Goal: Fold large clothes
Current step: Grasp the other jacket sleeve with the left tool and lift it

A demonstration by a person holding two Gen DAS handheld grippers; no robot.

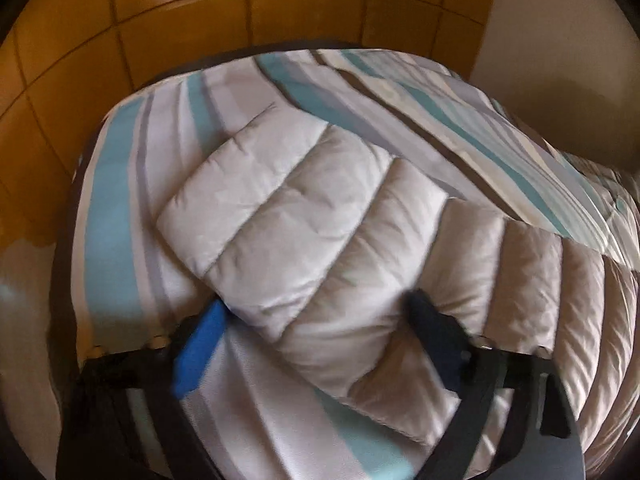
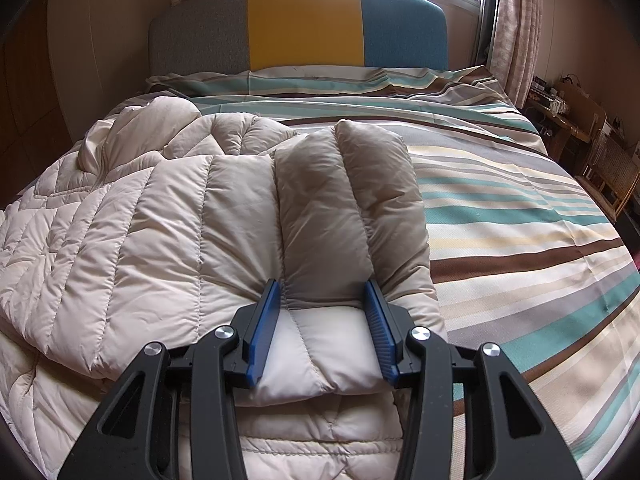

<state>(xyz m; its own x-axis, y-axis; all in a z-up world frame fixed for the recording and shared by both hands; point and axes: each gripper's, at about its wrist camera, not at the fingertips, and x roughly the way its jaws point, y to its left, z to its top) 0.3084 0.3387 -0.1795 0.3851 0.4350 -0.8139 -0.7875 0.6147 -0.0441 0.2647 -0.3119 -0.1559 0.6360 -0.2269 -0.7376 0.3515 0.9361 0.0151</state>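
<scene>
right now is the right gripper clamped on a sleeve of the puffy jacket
Yes, the right gripper has its blue pads pressed into both sides of the beige sleeve.

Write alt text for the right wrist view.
The right gripper pinches a folded sleeve of a cream puffer jacket between its blue fingers. The jacket lies on a striped bedspread, with a grey, yellow and teal headboard beyond.

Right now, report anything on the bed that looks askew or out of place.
Nothing is damaged or spilled. The puffer jacket is only half folded: its far end by the pillow is bunched and crumpled. The right gripper pinches the sleeve, and the striped cover lies fairly smooth.
</scene>
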